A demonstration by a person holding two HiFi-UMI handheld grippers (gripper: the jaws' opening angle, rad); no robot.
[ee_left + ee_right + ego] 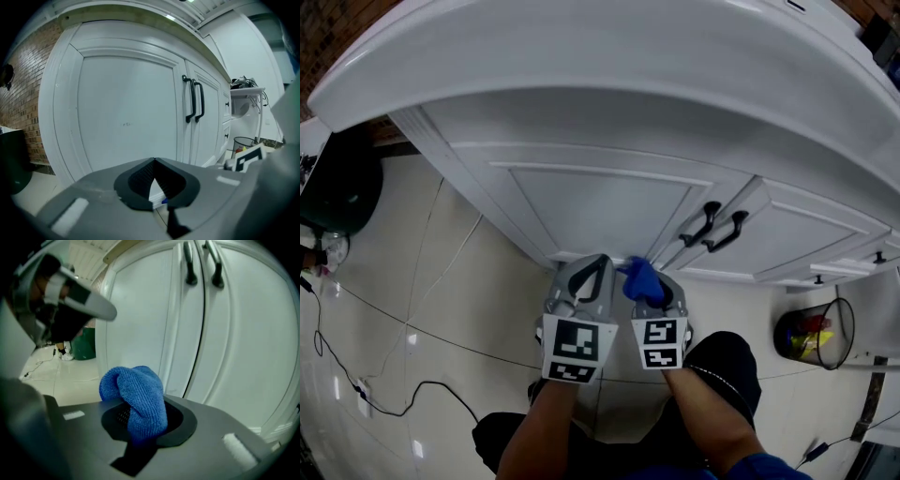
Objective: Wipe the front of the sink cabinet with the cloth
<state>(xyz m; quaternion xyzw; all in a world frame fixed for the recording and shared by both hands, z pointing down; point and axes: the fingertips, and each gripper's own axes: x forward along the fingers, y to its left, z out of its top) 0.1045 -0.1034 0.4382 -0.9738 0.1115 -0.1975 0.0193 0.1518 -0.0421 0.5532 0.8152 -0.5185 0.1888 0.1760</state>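
cloth [138, 399], nubby blue, bunched in jaws

Cloth [641, 278] in right gripper [652, 287], left gripper [595, 266] beside, sink cabinet [609, 202] ahead

Glossy cream floor tiles [441, 309] catch bright glints of light, and a thin black cable [397, 413] trails across them. A red-brown brick wall [21, 98] backs a dark green round bin [342, 192]. Well apart stands a black wire-mesh waste basket [814, 333].

Domestic kitchen or washroom: white panelled sink cabinet [600, 202], black door handles [712, 227], glossy tiled floor [441, 309], brick wall [21, 93], wire waste bin [814, 334].
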